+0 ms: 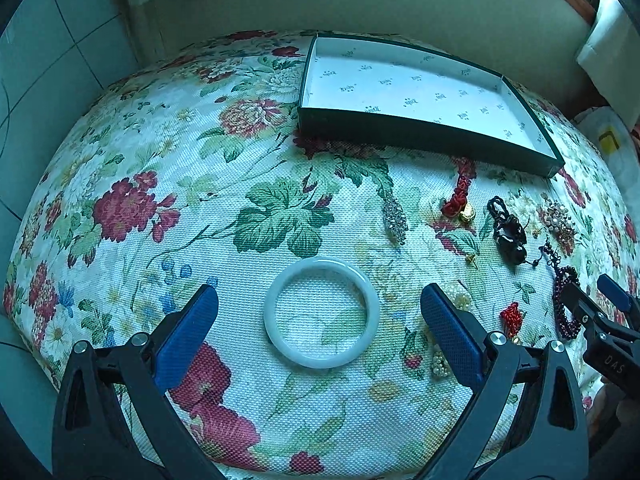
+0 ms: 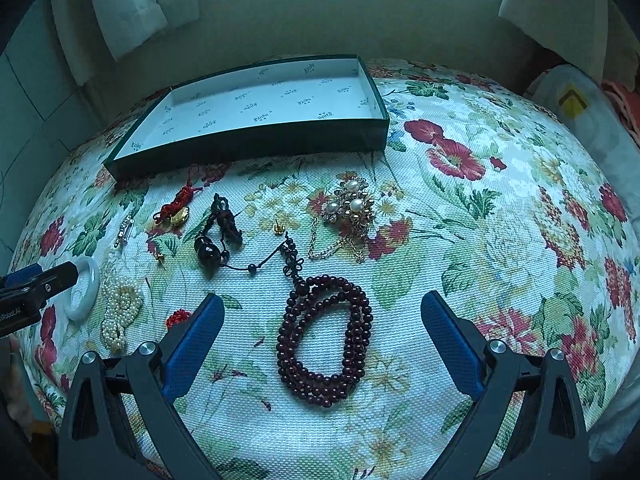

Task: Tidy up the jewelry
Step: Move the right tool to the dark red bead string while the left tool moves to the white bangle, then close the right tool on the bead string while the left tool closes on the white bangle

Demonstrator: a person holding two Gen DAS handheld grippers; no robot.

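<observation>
A white jade bangle (image 1: 321, 312) lies flat on the floral cloth, between the fingers of my open left gripper (image 1: 319, 307). A coiled string of dark red beads (image 2: 325, 340) lies between the fingers of my open right gripper (image 2: 322, 314). An empty white-lined dark green box (image 1: 416, 92) stands at the back; it also shows in the right wrist view (image 2: 256, 108). Other jewelry lies in front of it: a pearl brooch with chain (image 2: 349, 208), a black bead pendant (image 2: 216, 236), a red knot charm (image 2: 178, 208), a pearl strand (image 2: 120, 312) and a crystal clip (image 1: 394, 218).
The floral cloth (image 1: 160, 200) covers a rounded table top that drops off at all sides. A wall and curtains stand behind it. A yellow-marked bag (image 2: 572, 104) sits at the far right. Small gold ear studs (image 2: 277, 227) lie among the pieces.
</observation>
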